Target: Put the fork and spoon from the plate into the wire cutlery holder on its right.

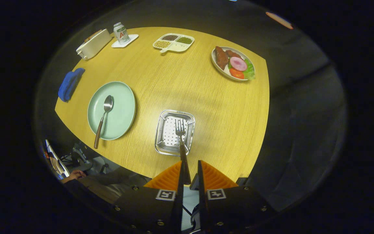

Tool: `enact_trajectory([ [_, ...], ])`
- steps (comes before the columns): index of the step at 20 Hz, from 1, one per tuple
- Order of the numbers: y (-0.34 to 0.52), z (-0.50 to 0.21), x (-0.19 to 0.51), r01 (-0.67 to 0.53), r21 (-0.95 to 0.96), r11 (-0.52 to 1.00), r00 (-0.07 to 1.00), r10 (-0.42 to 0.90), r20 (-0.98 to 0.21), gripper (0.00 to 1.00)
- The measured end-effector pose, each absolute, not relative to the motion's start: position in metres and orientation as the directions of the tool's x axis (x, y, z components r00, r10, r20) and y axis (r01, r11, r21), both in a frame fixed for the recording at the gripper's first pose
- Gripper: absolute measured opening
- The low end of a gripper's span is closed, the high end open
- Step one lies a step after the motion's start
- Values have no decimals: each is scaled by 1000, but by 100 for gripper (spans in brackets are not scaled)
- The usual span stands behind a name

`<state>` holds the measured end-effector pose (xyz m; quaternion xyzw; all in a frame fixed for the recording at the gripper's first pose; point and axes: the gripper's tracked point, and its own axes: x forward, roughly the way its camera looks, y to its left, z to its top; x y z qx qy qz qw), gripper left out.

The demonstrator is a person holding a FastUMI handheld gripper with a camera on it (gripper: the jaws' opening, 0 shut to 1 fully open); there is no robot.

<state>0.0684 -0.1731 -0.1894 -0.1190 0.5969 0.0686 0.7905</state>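
On wooden table (pixel 206 97), dark booth around: pale green plate (pixel 122 117) holding spoon (pixel 104 117), handle overhanging rim. Right of it, wire cutlery holder (pixel 164 143), fork (pixel 181 143) tines-forward above its basket. Gripper (pixel 188 172) fingers seemingly pinching fork handle. Beyond: food plate (pixel 216 66), divided tray (pixel 180 48), can (pixel 121 32), toaster (pixel 93 44), blue cloth (pixel 70 84).

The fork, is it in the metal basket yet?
Not yet. The fork is held by its handle in the tool, tines over the wire cutlery holder, which looks empty.
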Motion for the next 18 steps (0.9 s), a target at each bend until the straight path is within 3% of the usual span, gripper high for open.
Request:
enact_trajectory([
  [1,-172,-184,68,-241,-101,965,302,-24,-953,31],
  [14,-90,-171,24,-253,-16,967,467,107,-878,32],
  [18,-58,-183,17,-266,14,964,489,148,-859,36],
])
